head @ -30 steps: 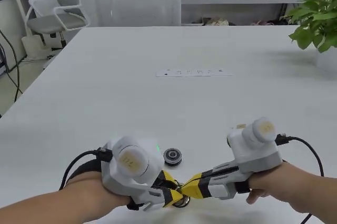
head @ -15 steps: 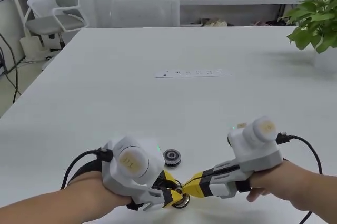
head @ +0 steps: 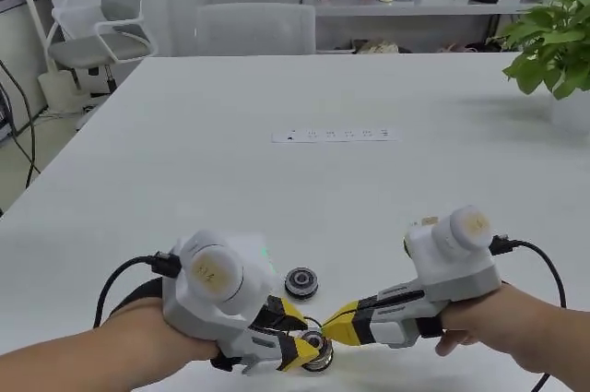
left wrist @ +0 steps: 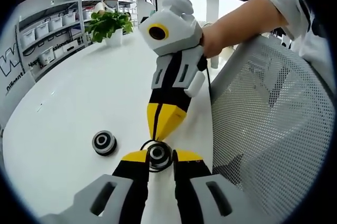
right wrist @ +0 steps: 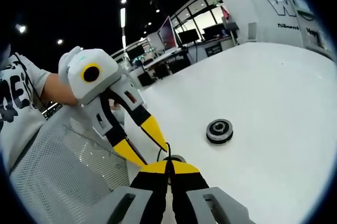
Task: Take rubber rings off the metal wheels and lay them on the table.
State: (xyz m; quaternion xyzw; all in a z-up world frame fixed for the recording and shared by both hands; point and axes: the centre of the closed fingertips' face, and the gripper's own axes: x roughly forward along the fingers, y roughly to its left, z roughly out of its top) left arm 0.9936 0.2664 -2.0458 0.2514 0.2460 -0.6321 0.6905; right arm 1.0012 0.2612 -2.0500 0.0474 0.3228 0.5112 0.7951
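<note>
My left tool (left wrist: 157,156) clamps the near metal wheel (head: 318,348); my right tool (right wrist: 168,165), tips together, pinches its rubber ring (left wrist: 149,142)

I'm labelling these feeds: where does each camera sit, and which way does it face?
Head view: headset, facing down over the table; both hands show.
Left gripper view: along the left gripper, clamping a wheel, toward the right gripper.
Right gripper view: the reverse, its jaws pinching the rubber ring.
All share the loose wheel.
</note>
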